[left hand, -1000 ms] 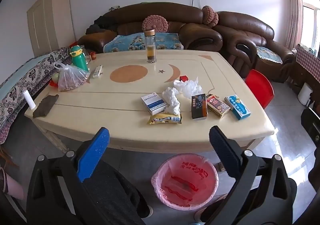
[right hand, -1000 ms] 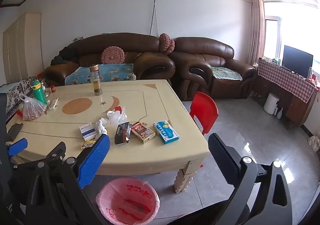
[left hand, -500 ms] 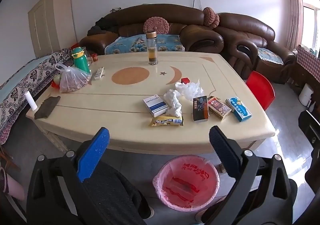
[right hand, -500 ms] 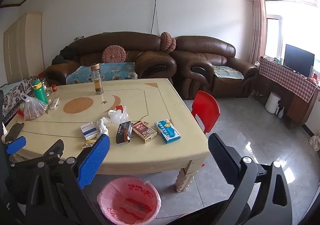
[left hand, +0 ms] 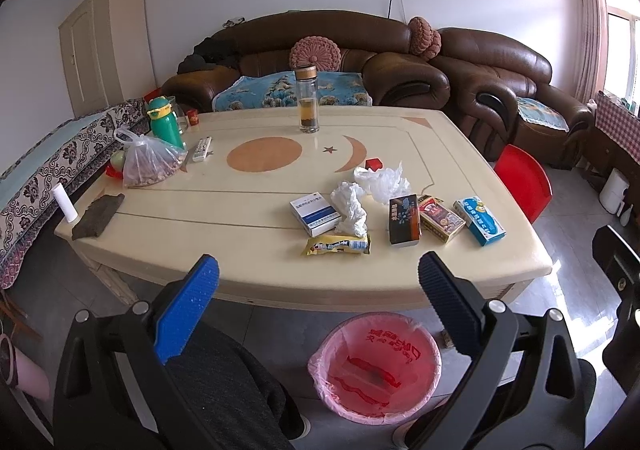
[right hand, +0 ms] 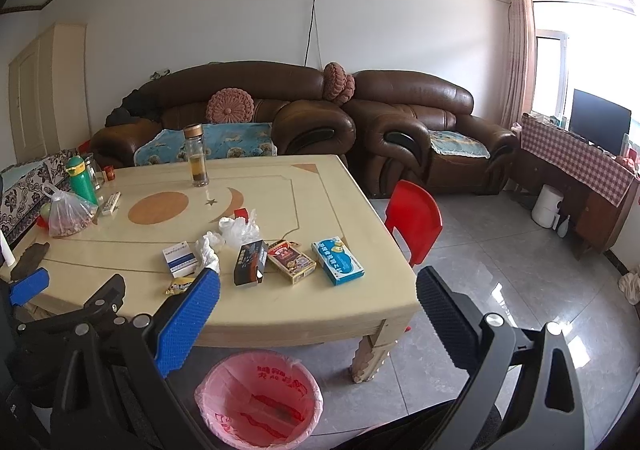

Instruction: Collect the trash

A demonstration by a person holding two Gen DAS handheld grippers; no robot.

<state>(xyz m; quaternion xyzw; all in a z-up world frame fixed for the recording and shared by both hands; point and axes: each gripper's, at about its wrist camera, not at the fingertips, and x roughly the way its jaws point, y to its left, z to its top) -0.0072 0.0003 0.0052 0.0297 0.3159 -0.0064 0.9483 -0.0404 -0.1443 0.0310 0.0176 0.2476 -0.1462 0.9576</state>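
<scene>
Your left gripper and right gripper both hang short of the table's near edge, jaws spread wide with nothing between them. Below them on the floor stands the pink-lined trash bin, just in front of the cream table. On the near part of the tabletop the trash lies clustered: a yellow snack wrapper nearest you, a crumpled white tissue touching it, a blue-and-white box beside that, then a dark box, a red box and a blue box in a row. Behind them sits a crumpled clear plastic bag. Farther back stands a glass bottle.
</scene>
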